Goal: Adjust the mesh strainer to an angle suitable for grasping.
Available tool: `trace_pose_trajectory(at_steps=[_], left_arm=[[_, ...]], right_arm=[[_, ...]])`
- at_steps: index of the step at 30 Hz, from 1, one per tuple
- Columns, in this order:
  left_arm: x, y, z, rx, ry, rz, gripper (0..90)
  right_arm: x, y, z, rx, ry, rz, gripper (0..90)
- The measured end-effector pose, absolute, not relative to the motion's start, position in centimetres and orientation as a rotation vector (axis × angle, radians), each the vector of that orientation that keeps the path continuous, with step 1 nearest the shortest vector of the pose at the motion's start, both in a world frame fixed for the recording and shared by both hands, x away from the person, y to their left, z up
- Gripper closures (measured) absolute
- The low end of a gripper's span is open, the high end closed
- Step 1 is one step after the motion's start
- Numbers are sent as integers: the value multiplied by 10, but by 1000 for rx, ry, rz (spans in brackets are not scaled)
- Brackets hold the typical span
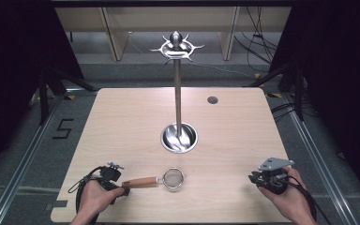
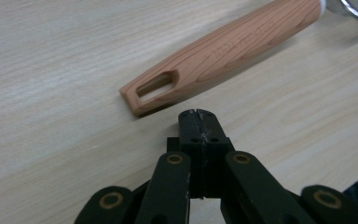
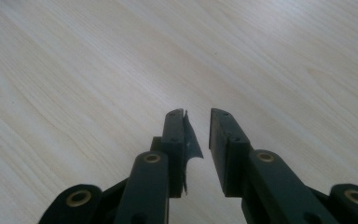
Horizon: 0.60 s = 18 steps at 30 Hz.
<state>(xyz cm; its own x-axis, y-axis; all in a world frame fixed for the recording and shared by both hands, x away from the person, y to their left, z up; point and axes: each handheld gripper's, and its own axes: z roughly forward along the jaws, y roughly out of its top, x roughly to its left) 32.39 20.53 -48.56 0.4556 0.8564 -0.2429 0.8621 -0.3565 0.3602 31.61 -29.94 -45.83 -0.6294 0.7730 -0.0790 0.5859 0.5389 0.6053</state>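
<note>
High view: strainer (image 1: 173, 178) lying flat at lower centre of the table (image 1: 122, 117), wooden handle (image 1: 140, 182) pointing left toward the left gripper (image 1: 124, 190), handle end just beside its tip. Right gripper (image 1: 253, 179) at lower right, well apart from the strainer. Metal stand (image 1: 178, 93) upright at centre.

Left gripper view: jaws clenched together, empty; handle (image 2: 223, 56) slanting across the upper frame, slotted end just ahead of the tip, not touching.

Right gripper view: jaws slightly parted with nothing between, bare table (image 3: 121, 56) ahead.
</note>
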Motion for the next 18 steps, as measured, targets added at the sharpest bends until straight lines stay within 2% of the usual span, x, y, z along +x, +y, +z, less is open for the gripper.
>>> trace_pose_trajectory(at_steps=[3, 4, 8, 18], left_arm=[[330, 209, -486, 2278, 1487, -2, 897], [331, 208, -488, 2226, 1509, 18, 897], [340, 212, -489, 2273, 1516, -21, 897], [368, 209, -486, 2284, 1567, 17, 897]], right_arm=[[316, -300, -457, 1148, 2439, 782, 759], [316, -300, -458, 1156, 2439, 785, 757], [317, -300, -458, 1162, 2439, 791, 748], [318, -298, -462, 1136, 2449, 789, 734]])
